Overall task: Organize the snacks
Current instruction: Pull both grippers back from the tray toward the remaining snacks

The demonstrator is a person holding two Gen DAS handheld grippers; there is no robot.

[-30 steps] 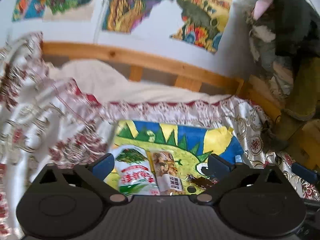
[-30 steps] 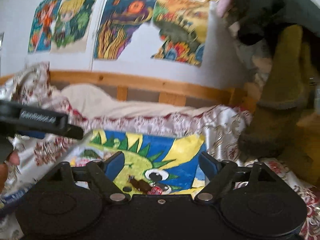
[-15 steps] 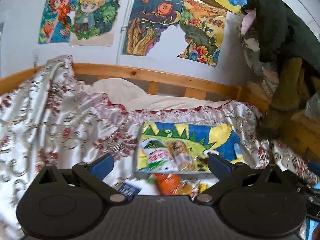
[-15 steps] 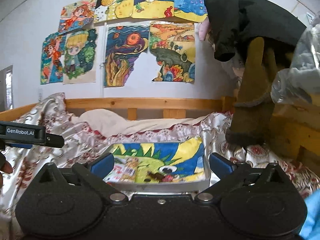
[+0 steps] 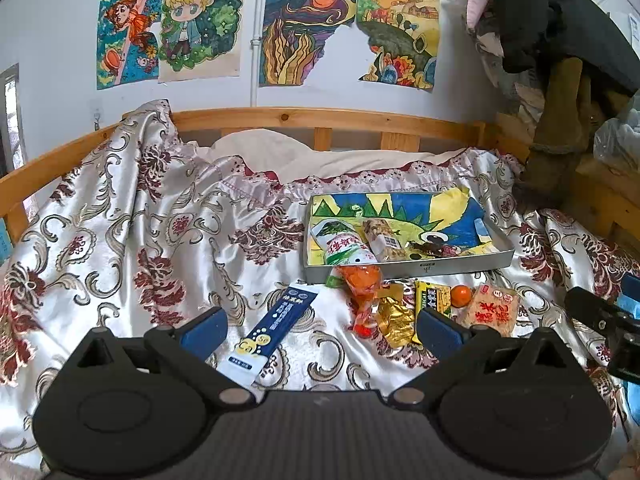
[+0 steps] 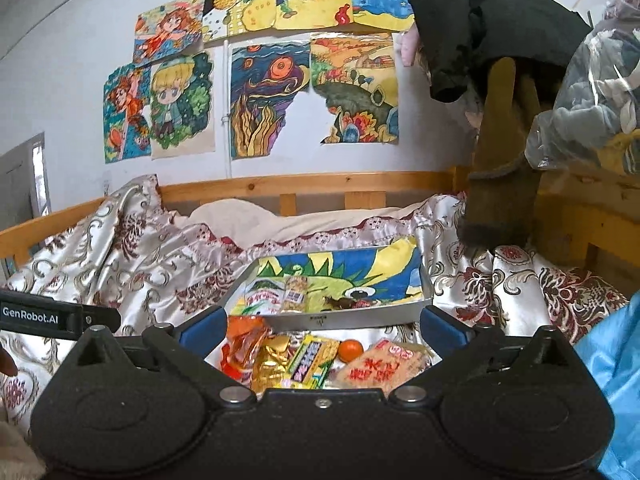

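On the floral satin bedspread (image 5: 168,216) we have a shallow metal tray (image 5: 408,268) lined with a colourful dinosaur drawing, sitting toward the wooden bed rail (image 5: 320,118). Inside the tray: a green-and-white snack packet (image 5: 342,242), a clear-wrapped brown snack bar (image 5: 382,238) touching it, and a small dark wrapped piece (image 5: 430,248) just beside them.

Loose snacks lie in a row just in front of the tray: a blue-and-white stick sachet (image 5: 270,328), an orange crinkly bag (image 5: 362,284), a gold foil packet (image 5: 396,320), a yellow-green wrapper (image 5: 432,298), a small orange fruit (image 5: 460,295) and a square rice cracker pack with red characters (image 5: 491,312).

Our left gripper (image 5: 320,326) hovers over this row with its blue-padded fingers (image 5: 204,326) spread wide, nothing between them touched. Our right gripper (image 6: 320,326) is also spread to full width and empty, with the same snack pile (image 6: 312,360) showing between its fingers (image 6: 440,326).

The right gripper's tip (image 5: 600,314) pokes in at the right edge of the left view; the left one's body (image 6: 40,316) shows at the left edge of the right view.

Children's paintings (image 6: 272,100) cover the wall; dark clothes (image 6: 480,20) hang at right.
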